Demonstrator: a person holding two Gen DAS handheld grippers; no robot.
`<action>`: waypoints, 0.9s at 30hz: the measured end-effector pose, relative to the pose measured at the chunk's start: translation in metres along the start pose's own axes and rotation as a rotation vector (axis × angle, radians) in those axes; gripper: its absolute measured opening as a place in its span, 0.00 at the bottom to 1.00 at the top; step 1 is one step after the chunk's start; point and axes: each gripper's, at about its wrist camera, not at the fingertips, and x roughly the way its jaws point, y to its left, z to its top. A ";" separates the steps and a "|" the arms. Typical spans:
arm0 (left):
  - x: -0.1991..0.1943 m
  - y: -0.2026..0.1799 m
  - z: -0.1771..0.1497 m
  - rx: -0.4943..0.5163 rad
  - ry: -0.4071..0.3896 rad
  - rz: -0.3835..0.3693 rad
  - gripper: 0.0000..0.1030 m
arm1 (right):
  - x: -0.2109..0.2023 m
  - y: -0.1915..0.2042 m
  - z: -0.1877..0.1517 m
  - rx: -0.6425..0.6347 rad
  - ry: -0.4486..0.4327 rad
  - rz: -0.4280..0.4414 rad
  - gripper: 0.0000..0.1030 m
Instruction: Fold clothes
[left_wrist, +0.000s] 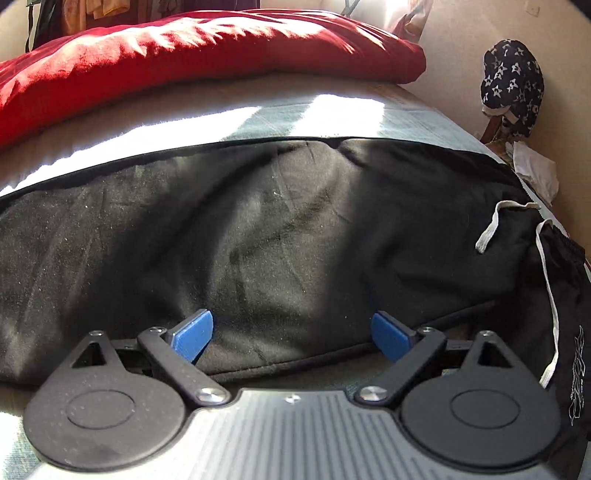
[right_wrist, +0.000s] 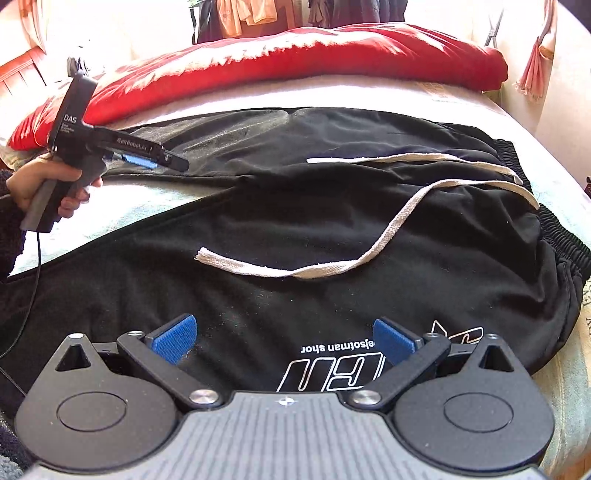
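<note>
Surface: bed (right_wrist: 369, 94) with a pale cover, sunlit in bands; black shorts (right_wrist: 295, 229) lie spread flat across it.
Shorts, layout: waistband (right_wrist: 565, 229) out at my 3 o'clock in the right wrist view, legs running off toward 9 o'clock; white printed lettering (right_wrist: 332, 373) sits just ahead of my right tool.
Drawstring: two white cord ends (right_wrist: 314, 267) lie loose on top of the black cloth, trailing back to the waistband.
Right gripper (right_wrist: 284, 341): fingers spread wide, blue pads (right_wrist: 175, 338) apart, holding nothing; it hovers low over the near edge of the shorts, above the lettering.
Left gripper (left_wrist: 291, 332): also wide open and empty; blue pads (left_wrist: 195, 328) poised at the near hem of one leg, contact with the cloth unclear.
Left gripper, seen from the right: at 10 o'clock, over the far leg, gripped by my hand (right_wrist: 44, 184).
Beyond: red blanket (left_wrist: 184, 59) bunched at 12 o'clock, apart from the shorts.
Off the bed: dark star-patterned cloth (left_wrist: 513, 85) at 2 o'clock in the left view.
</note>
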 end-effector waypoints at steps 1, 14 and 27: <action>-0.003 -0.005 -0.004 0.030 0.006 0.008 0.93 | 0.002 -0.002 0.001 0.006 0.000 0.001 1.00; -0.005 -0.064 0.027 0.189 -0.039 -0.129 0.94 | 0.024 -0.010 0.014 0.026 -0.018 0.037 1.00; 0.016 -0.092 0.046 0.252 0.017 -0.279 0.94 | 0.037 -0.030 0.014 0.079 -0.033 0.064 1.00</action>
